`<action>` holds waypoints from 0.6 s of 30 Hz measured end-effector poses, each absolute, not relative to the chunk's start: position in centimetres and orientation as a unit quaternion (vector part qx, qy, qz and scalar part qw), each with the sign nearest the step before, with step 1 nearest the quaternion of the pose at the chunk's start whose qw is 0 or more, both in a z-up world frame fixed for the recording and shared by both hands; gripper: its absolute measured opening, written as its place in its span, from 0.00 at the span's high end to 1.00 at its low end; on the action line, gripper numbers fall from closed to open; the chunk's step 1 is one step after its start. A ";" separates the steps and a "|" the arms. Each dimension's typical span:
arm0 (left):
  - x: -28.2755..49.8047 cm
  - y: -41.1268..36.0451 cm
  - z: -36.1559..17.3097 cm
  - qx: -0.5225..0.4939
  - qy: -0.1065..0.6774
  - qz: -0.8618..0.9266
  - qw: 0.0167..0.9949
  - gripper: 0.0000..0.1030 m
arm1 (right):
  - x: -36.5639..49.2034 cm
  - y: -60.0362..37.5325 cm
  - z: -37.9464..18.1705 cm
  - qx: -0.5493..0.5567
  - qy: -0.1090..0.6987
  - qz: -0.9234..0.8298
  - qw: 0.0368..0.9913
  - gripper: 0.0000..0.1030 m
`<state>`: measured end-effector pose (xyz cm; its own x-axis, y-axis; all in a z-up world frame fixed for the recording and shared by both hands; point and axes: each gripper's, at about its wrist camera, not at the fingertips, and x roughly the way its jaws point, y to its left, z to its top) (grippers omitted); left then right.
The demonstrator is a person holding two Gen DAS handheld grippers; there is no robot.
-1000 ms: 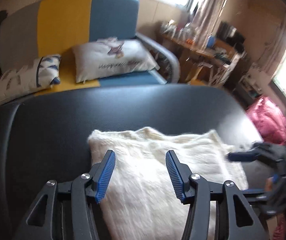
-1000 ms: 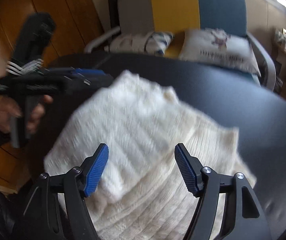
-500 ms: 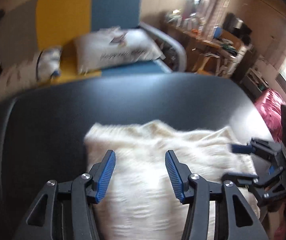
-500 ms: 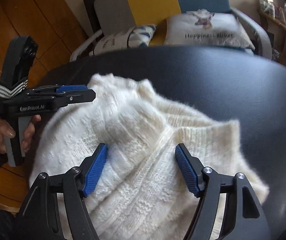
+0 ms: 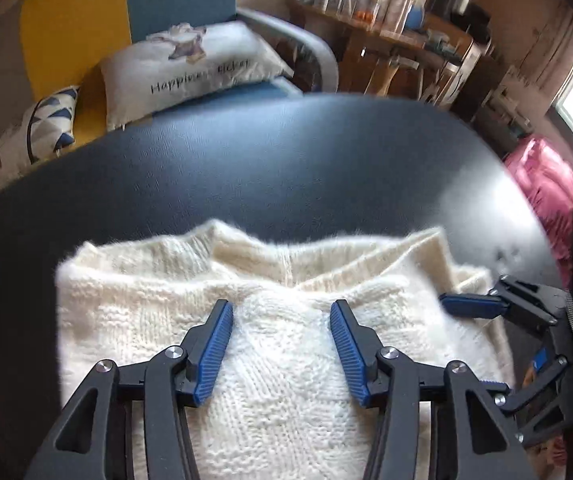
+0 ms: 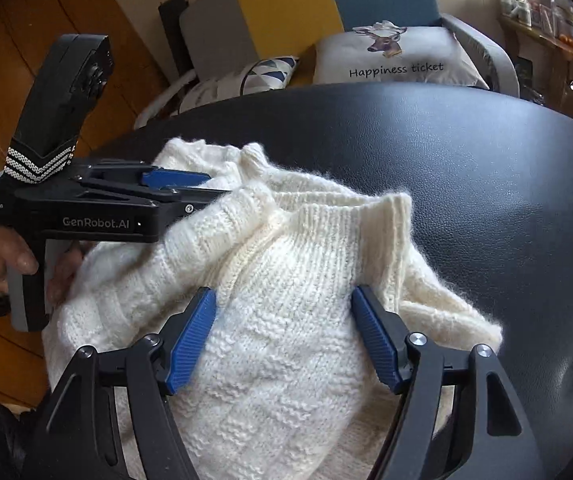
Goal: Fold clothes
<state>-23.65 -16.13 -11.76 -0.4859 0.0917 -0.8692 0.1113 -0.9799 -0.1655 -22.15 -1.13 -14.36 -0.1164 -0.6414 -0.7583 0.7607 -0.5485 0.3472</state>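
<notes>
My cream knit sweater [image 6: 286,320] lies on near part of black desk [image 6: 466,168], already doubled into thick bundle, ribbed hem turned up on right side. So first folds look done, I judge. Left hand-held gripper [image 5: 282,344] over left part, jaws wide apart, pads not pressing wool, holding nothing. Right hand-held gripper [image 6: 282,336] over right part, jaws also spread, nothing held. Left to do, I think: flatten loose right edge, one more fold, tidy.
</notes>
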 end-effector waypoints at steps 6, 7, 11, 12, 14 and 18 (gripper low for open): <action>-21.5 -19.2 -10.0 0.454 0.102 -0.883 0.057 0.50 | -24.6 -1.2 -11.3 0.434 0.054 -0.744 0.506 0.29; -21.6 -19.4 -10.6 0.461 0.098 -0.880 0.062 0.50 | -25.3 -1.6 -11.9 0.442 0.058 -0.736 0.509 0.29; -21.8 -19.0 -13.6 0.496 0.085 -0.862 0.064 0.50 | -27.5 -3.1 -15.8 0.487 0.092 -0.728 0.474 0.30; -21.7 -18.7 -13.4 0.492 0.078 -0.865 0.065 0.50 | -27.3 -2.9 -15.7 0.478 0.082 -0.733 0.477 0.30; -21.9 -18.8 -12.8 0.492 0.085 -0.864 0.063 0.50 | -26.9 -2.7 -15.0 0.475 0.087 -0.738 0.470 0.31; -19.8 -19.0 -10.0 0.450 0.090 -0.886 0.061 0.50 | -25.2 -1.7 -12.7 0.465 0.107 -0.748 0.461 0.31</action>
